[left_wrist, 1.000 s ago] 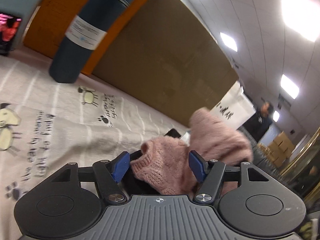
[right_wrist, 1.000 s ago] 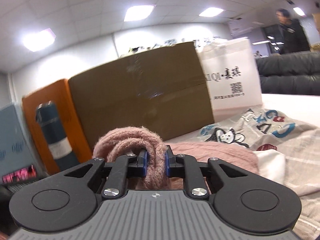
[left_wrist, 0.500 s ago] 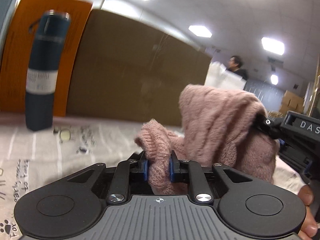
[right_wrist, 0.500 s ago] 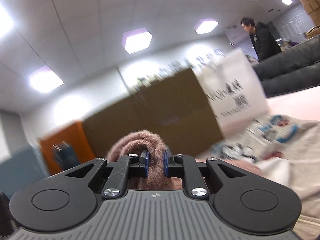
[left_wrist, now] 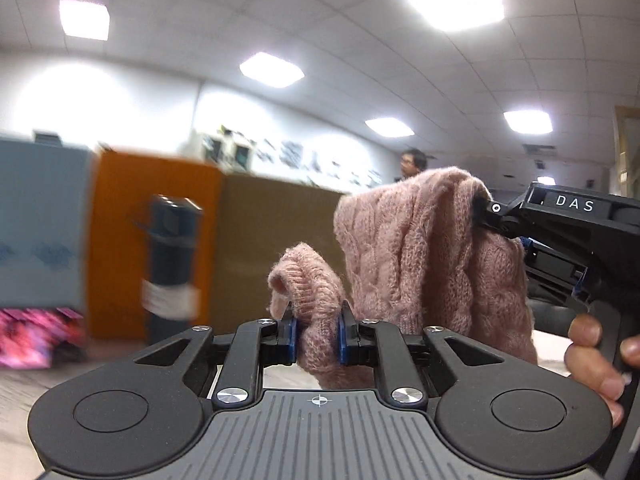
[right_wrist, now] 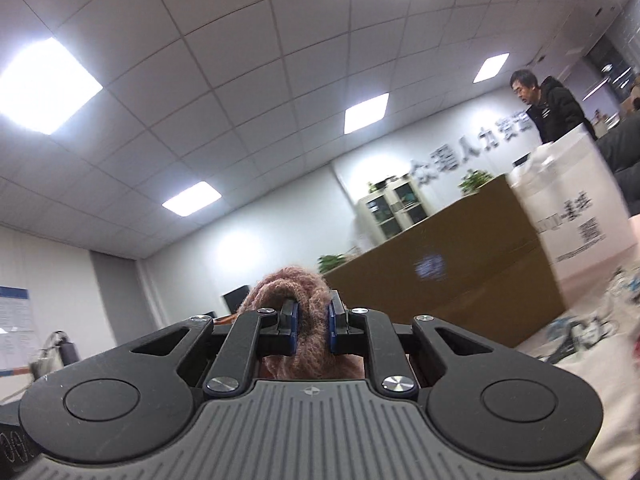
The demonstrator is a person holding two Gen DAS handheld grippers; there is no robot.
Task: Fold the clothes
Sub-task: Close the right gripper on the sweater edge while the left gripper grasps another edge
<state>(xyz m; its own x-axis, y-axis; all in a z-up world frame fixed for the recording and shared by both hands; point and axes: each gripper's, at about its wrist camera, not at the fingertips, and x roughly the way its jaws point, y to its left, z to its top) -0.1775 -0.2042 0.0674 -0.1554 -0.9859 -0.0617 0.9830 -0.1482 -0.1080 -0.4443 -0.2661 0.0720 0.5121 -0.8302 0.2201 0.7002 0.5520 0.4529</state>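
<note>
The left hand-held gripper (left_wrist: 317, 336), open around the pink knit sweater (left_wrist: 424, 256) a second ago, now pinches it, and the right hand-held gripper (right_wrist: 312, 330) clamps another bunch, so the garment hangs lifted between both, ready for spreading.

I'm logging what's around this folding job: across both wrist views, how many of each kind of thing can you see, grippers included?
Hand-held grippers: 2, left and right, both shut on the pink knit sweater
Pink knit sweater: 1
Brown cardboard box: 1
White paper bag: 1
Dark blue bottle: 1
Orange box: 1
Total: 7
</note>
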